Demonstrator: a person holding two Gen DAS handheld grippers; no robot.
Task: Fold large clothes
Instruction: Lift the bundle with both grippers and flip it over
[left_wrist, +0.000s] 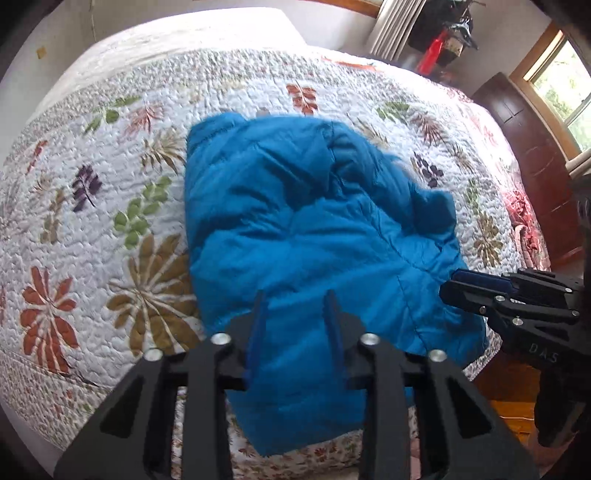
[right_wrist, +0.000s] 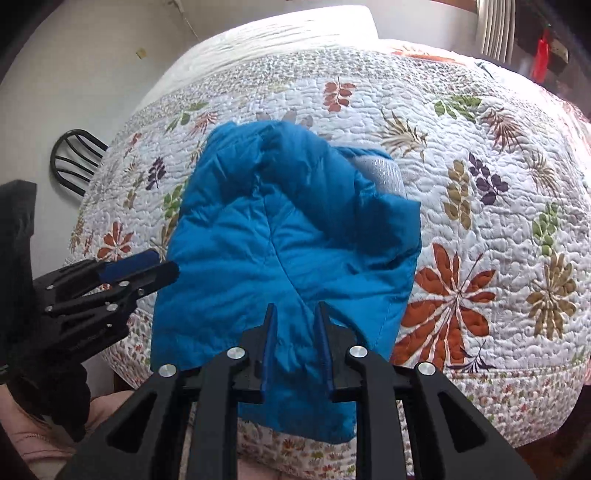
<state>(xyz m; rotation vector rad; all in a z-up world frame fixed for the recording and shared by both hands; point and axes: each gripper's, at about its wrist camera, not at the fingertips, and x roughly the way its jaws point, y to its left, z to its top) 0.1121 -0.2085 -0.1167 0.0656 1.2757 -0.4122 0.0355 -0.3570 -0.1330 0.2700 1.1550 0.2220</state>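
A bedroom: a bed covered by a white quilt (left_wrist: 122, 206) printed with leaves and flowers fills both views, with pale walls behind it. Every place below is given relative to the blue puffy jacket (left_wrist: 306, 221), which lies bunched and partly folded on the quilt near the bed's front edge, its lower end spilling over that edge.

Left of the jacket, in the right wrist view, a black chair back (right_wrist: 75, 158) stands by the wall. The left gripper (left_wrist: 295, 310) hovers above the jacket's near end, its blue-padded fingers a moderate gap apart and holding nothing. The right gripper (right_wrist: 295, 321) likewise sits over the jacket's near end, fingers parted with only cloth visible beyond them, nothing pinched. At the jacket's upper right a strip of pale grey lining (right_wrist: 380, 173) shows where a flap is turned back. Far right of the jacket, a dark wooden dresser (left_wrist: 524, 155) stands under a window (left_wrist: 561, 88).

The step in hand looks like taking hold of the hanging lower end. To do it well, each gripper should probably pinch one corner through all the padded layers, lift together, and carry the end evenly toward the collar so the slippery fabric does not slide off the bed.
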